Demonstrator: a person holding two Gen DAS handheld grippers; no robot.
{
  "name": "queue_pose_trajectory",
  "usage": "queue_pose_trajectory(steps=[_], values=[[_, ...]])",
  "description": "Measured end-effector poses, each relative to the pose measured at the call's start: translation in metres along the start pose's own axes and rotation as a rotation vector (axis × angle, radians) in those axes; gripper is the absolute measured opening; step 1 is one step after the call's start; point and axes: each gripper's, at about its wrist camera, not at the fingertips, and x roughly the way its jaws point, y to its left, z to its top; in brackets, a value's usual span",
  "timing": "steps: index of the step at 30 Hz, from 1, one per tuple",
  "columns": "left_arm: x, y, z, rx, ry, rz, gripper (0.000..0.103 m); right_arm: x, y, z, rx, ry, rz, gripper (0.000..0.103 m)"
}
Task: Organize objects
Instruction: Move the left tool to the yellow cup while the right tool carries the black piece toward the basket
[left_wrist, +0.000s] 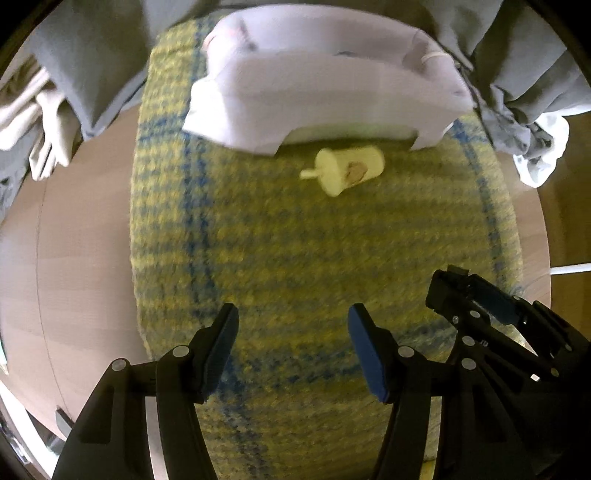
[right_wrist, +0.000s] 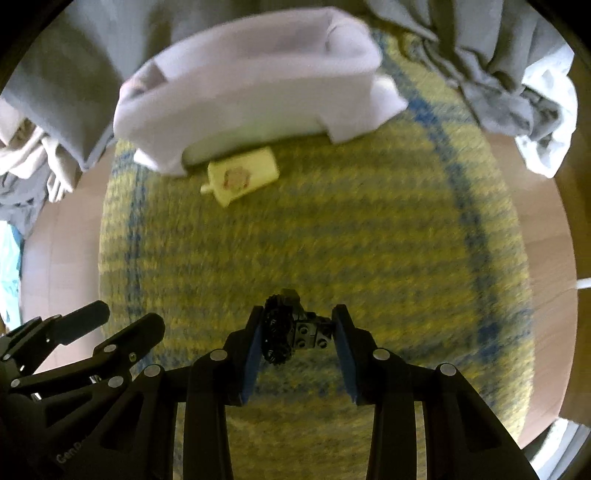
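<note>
Between the right gripper's (right_wrist: 298, 334) clamped fingers a black toy (right_wrist: 295, 332) is held; the left gripper (left_wrist: 291, 345) is spread empty, with the bottle (left_wrist: 345, 170) lying crosswise far ahead.

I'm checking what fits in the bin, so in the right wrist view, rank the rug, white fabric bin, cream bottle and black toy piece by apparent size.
1. rug
2. white fabric bin
3. cream bottle and black toy piece: look alike; the toy sits nearer the camera, held by the right gripper.

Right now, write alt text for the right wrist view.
The right gripper is shut on a small black toy built of bricks and a gear, above a yellow-and-blue rug. Farther off, a cream bottle lies on its side beside a white bin. The left gripper shows at lower left.
</note>
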Motion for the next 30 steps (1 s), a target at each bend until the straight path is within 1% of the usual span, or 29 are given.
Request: queue_pose_trajectory(steps=[6,8,15,19,23,26,30], values=[[-0.006,-0.019,0.026,-0.019,-0.020,-0.016,0.066,-0.013,-0.019,0.021,0.011,-0.049,-0.005,0.037],[-0.005,-0.025,0.036,-0.040,-0.020,-0.034,0.066,-0.017,-0.024,0.027,0.013,-0.068,-0.007,0.037],[-0.006,-0.023,0.062,-0.109,-0.019,-0.077,0.066,-0.027,-0.043,0.048,0.035,-0.115,-0.005,0.037],[0.001,-0.028,0.076,-0.122,-0.005,-0.099,0.066,-0.029,-0.049,0.063,0.041,-0.134,-0.008,0.037],[0.010,-0.032,0.089,-0.142,0.013,-0.152,0.067,-0.027,-0.053,0.075,0.039,-0.142,-0.003,0.037],[0.019,-0.034,0.096,-0.164,0.027,-0.171,0.067,-0.025,-0.055,0.083,0.032,-0.149,-0.010,0.037],[0.032,-0.034,0.105,-0.205,0.045,-0.169,0.067,-0.016,-0.058,0.091,0.016,-0.149,-0.024,0.037]])
